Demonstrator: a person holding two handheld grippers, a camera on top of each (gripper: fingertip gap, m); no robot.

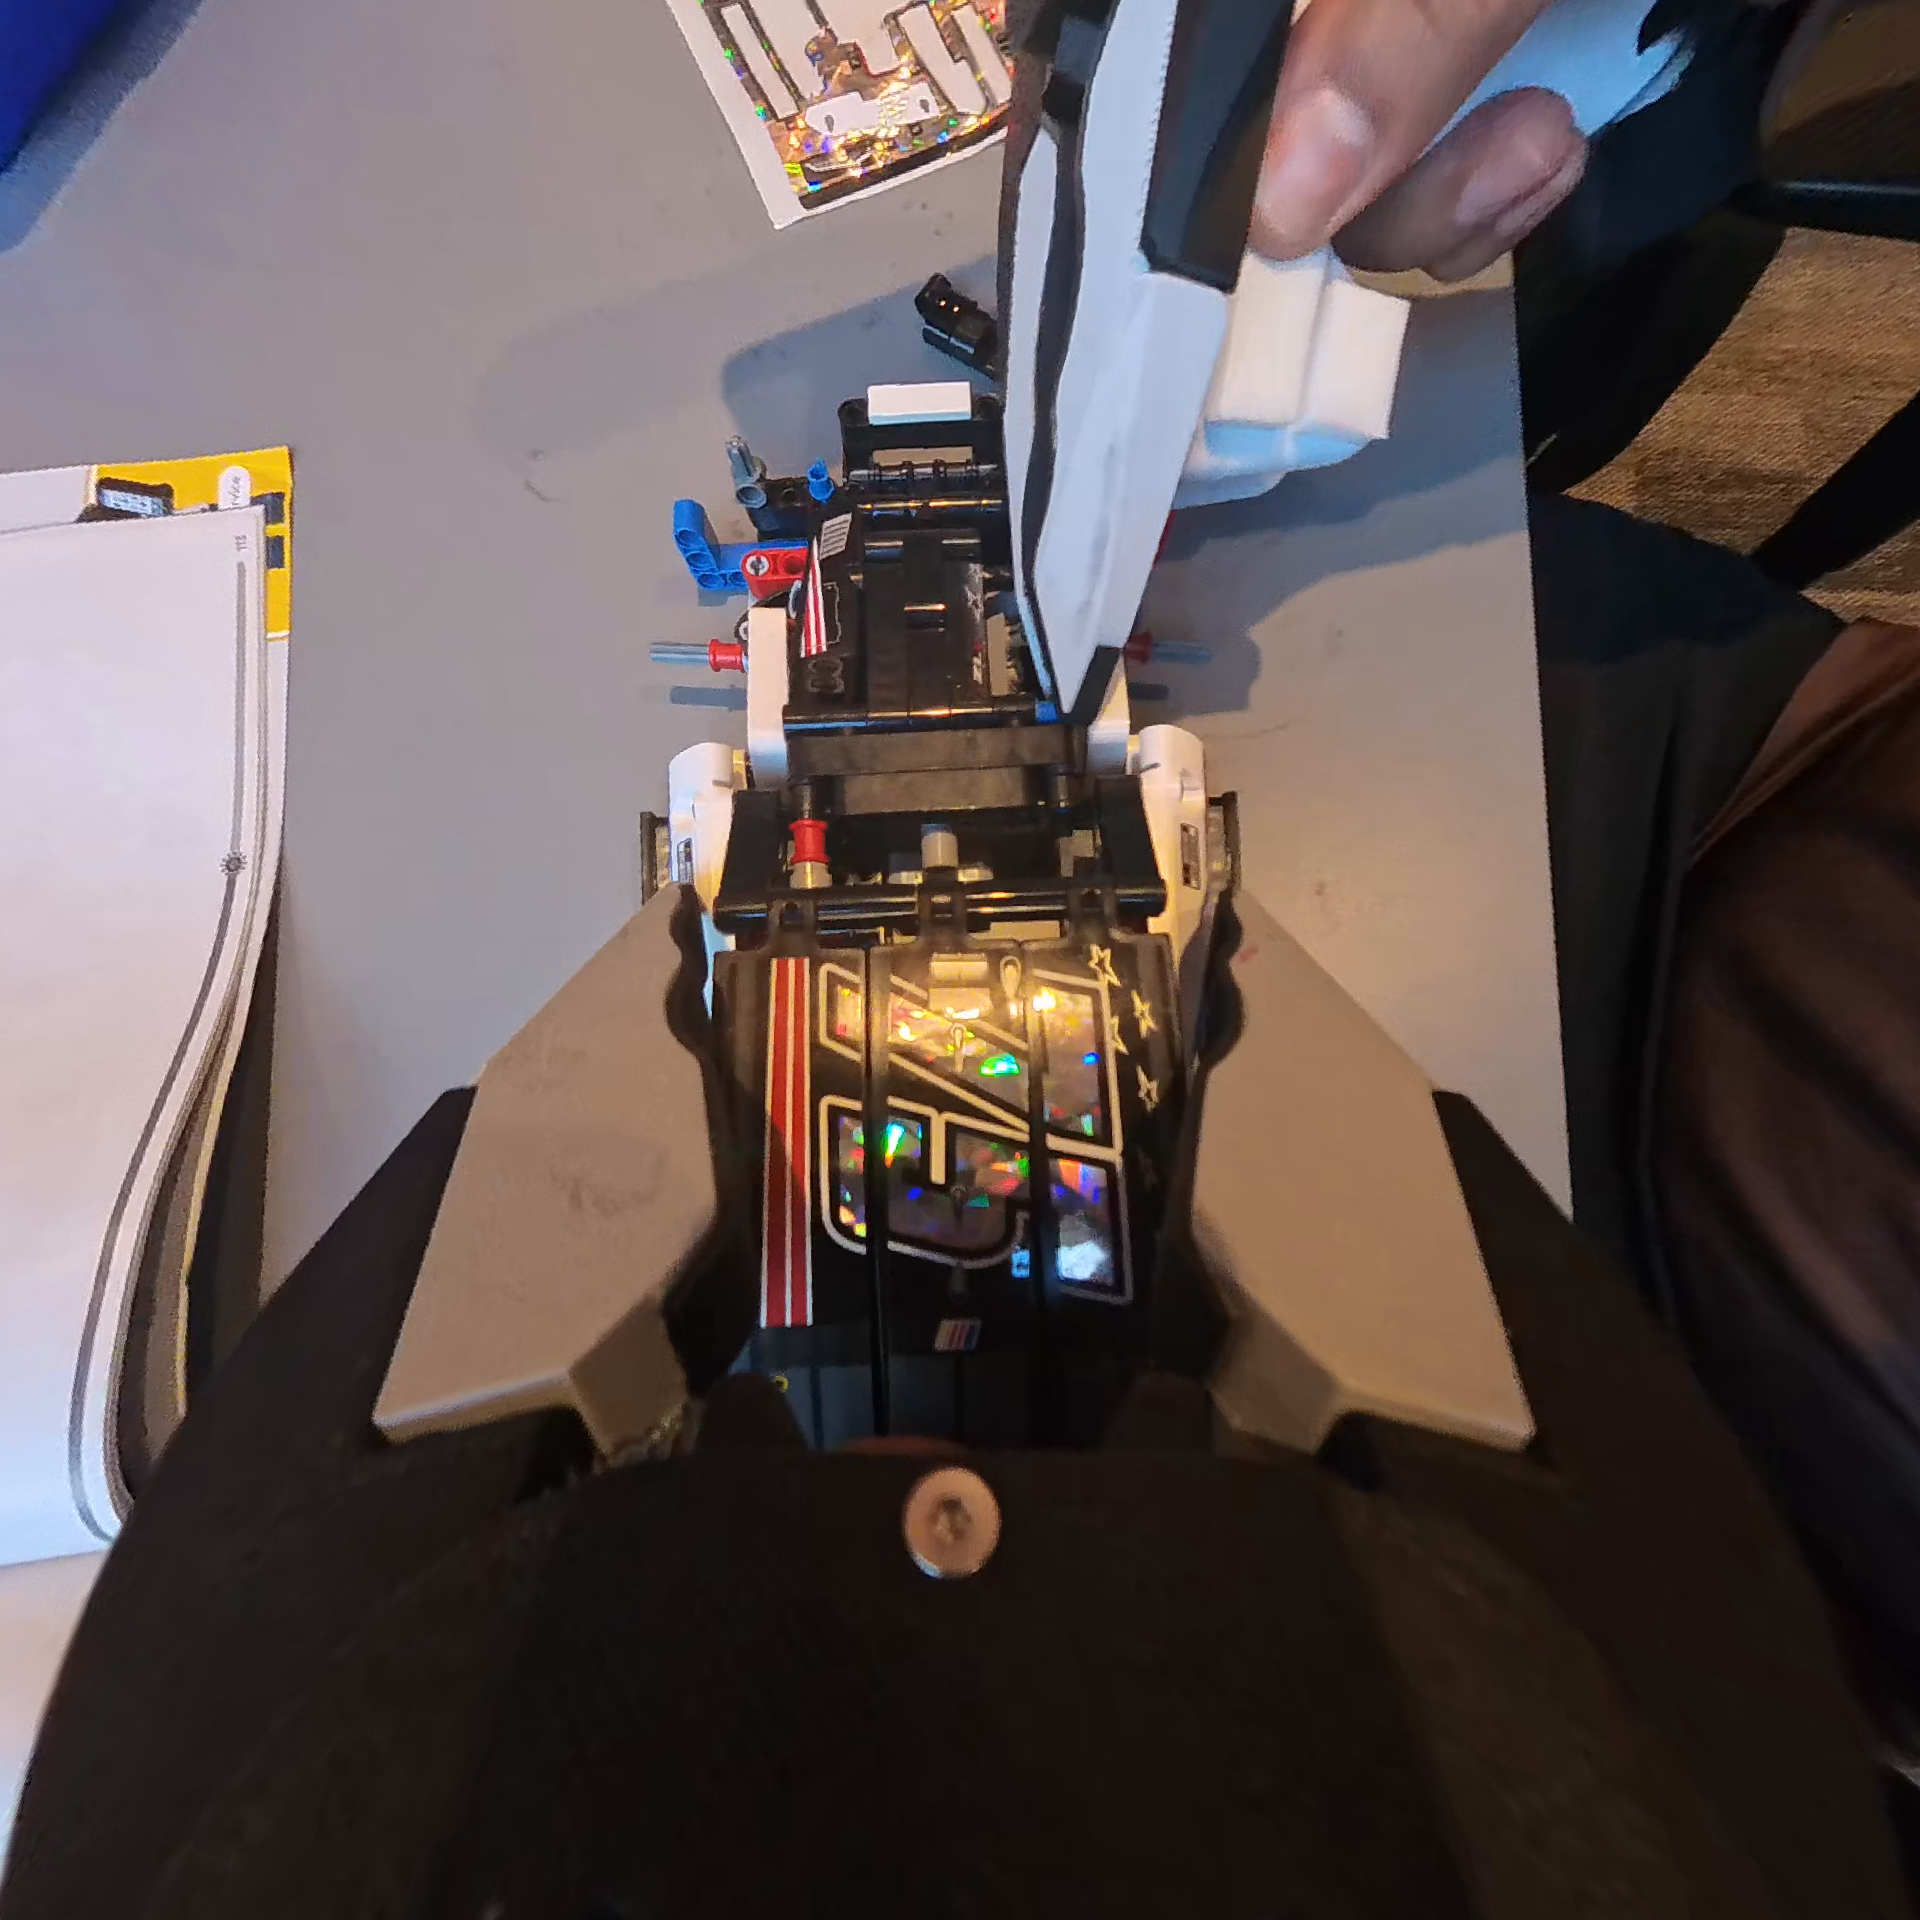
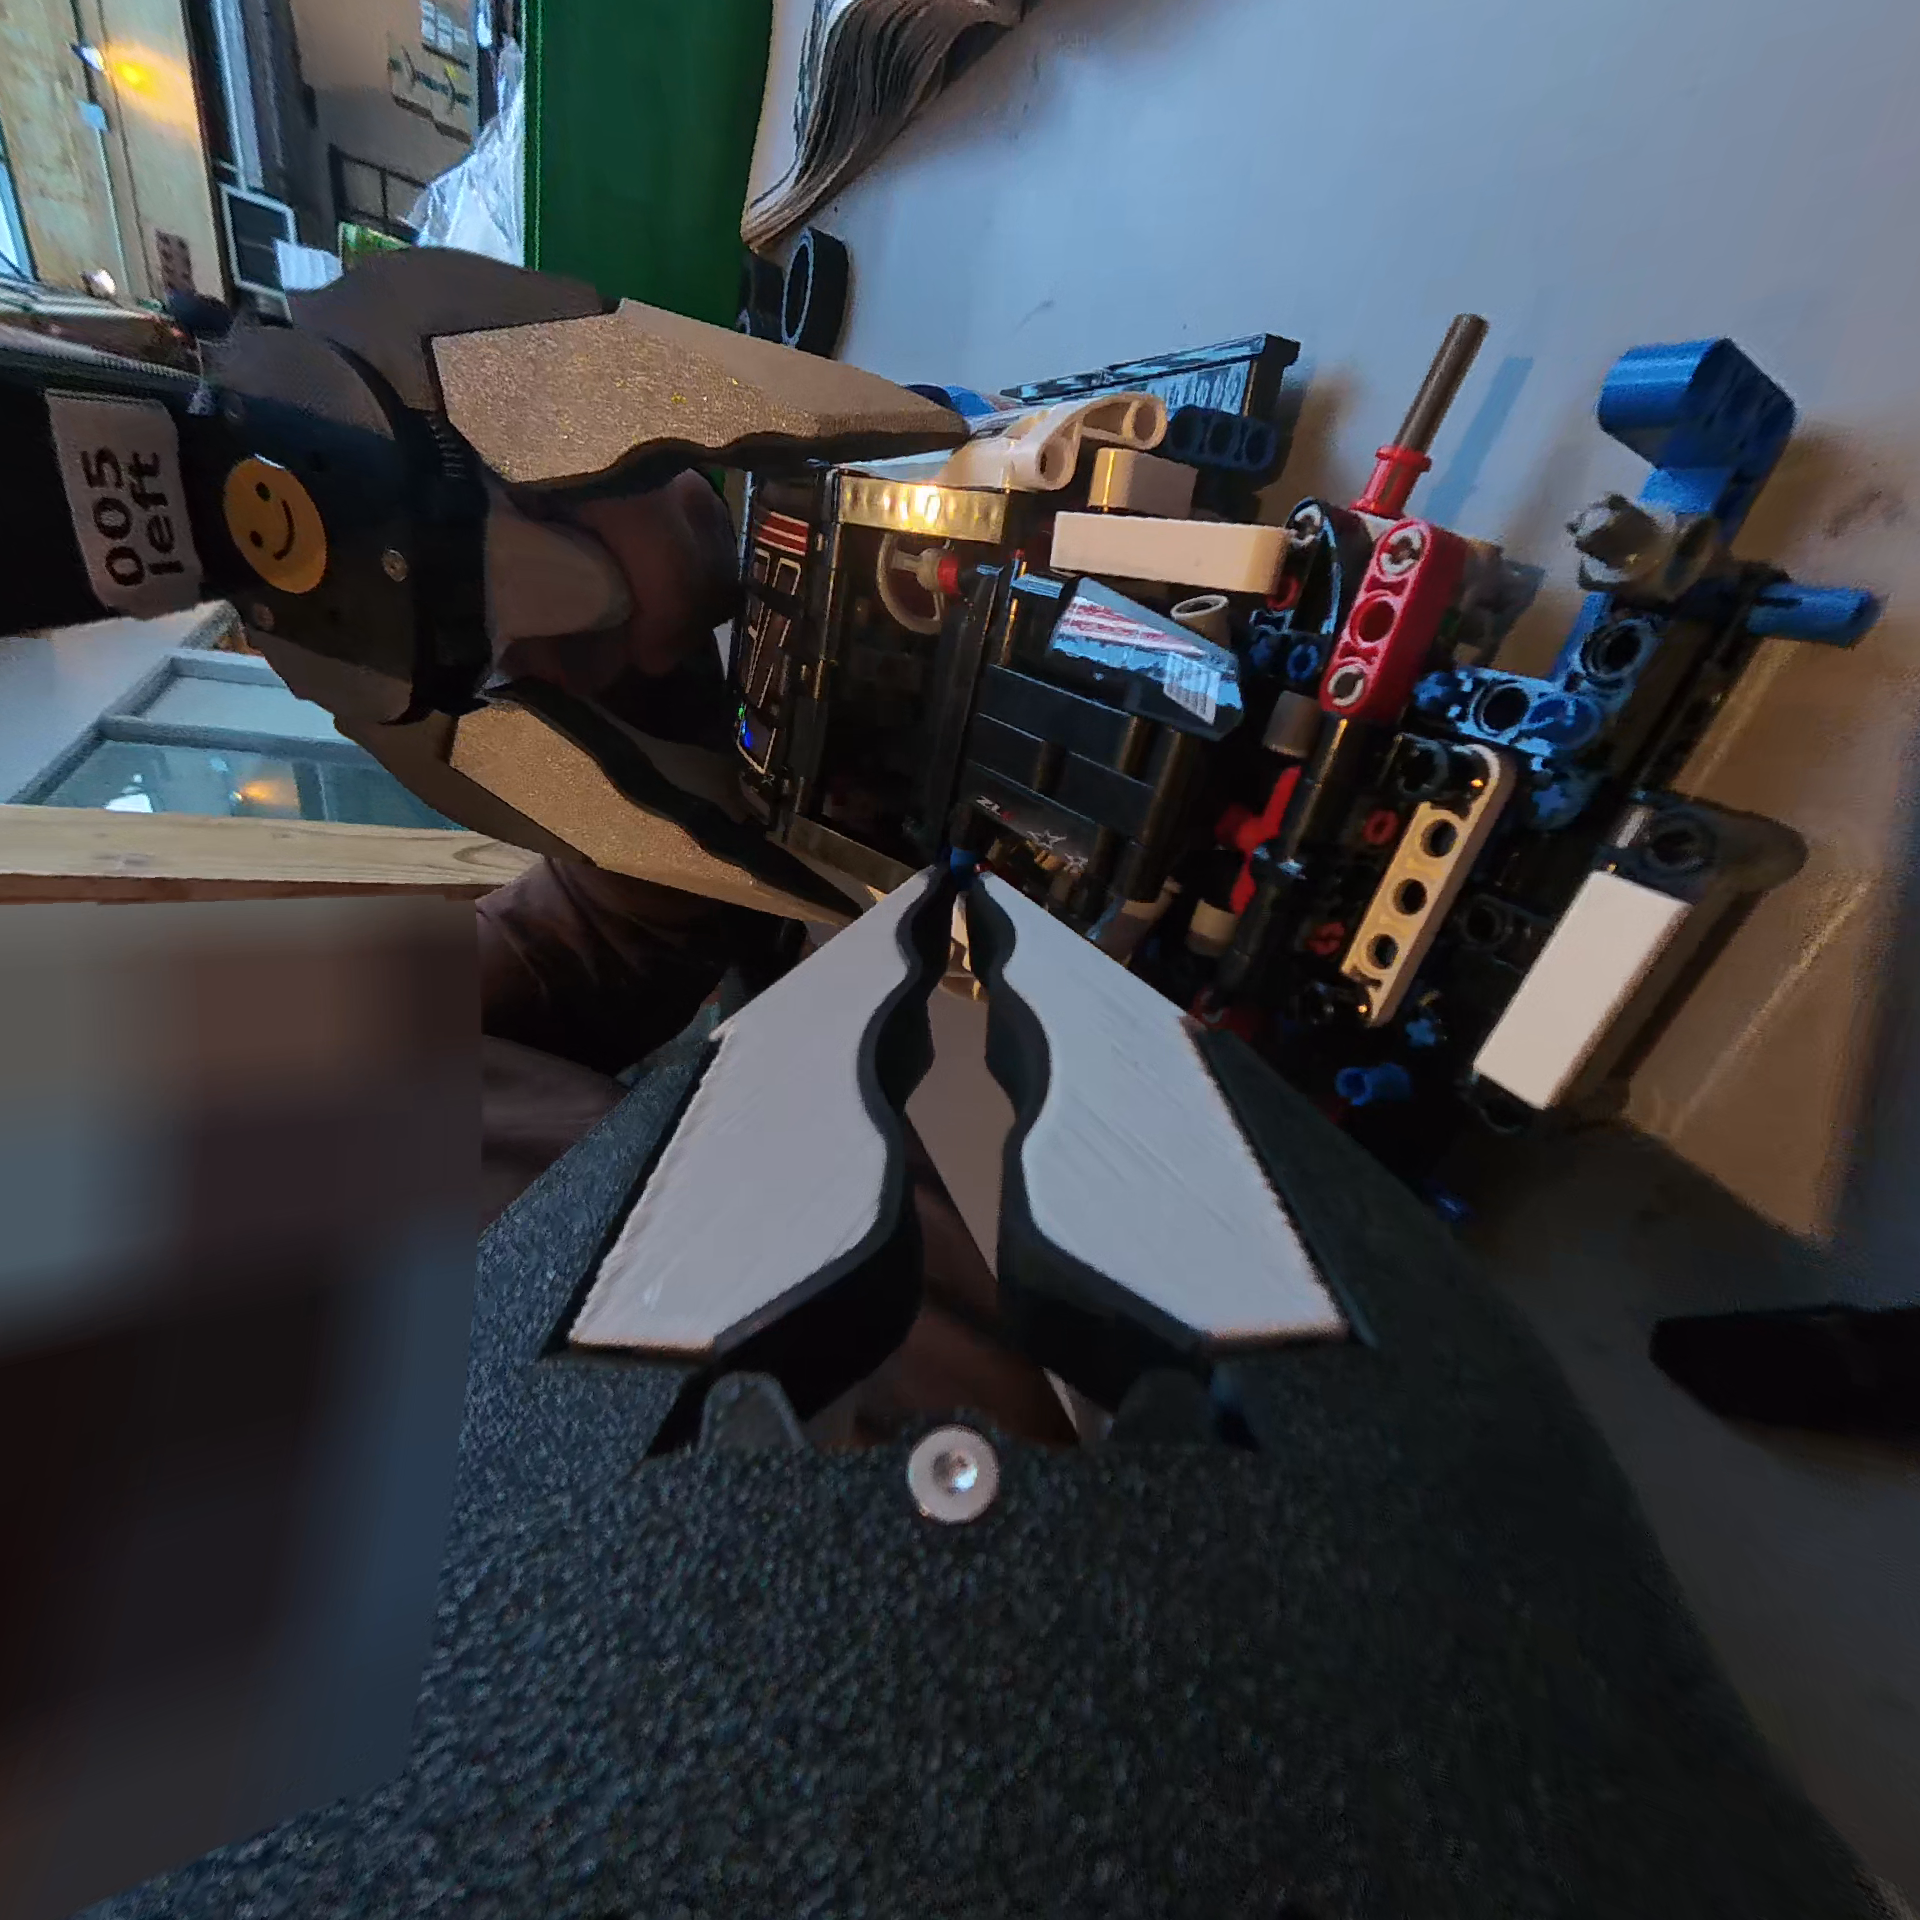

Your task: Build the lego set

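Note:
A black, white, blue and red lego car model (image 1: 914, 623) lies on the grey table (image 1: 468, 312). My left gripper (image 1: 956, 914) is shut on its black panel with holographic stickers (image 1: 956, 1122), one finger on each side. My right gripper (image 1: 1070, 707) comes down from the upper right, held by a hand (image 1: 1403, 156). Its tips touch the model's right side at a small blue pin (image 1: 1047, 712). In the right wrist view the right gripper (image 2: 951, 883) is closed on that blue pin (image 2: 961, 857), and the left gripper (image 2: 894, 665) clamps the model (image 2: 1299, 727) from the left.
An instruction booklet (image 1: 125, 935) lies at the left and a holographic sticker sheet (image 1: 862, 94) at the top. A loose black piece (image 1: 956, 312) lies beyond the model. The table edge (image 1: 1548, 831) runs close on the right. A black tyre (image 2: 810, 281) stands near the booklet (image 2: 883, 94). My right fingertips sit around 4 cm from my left ones.

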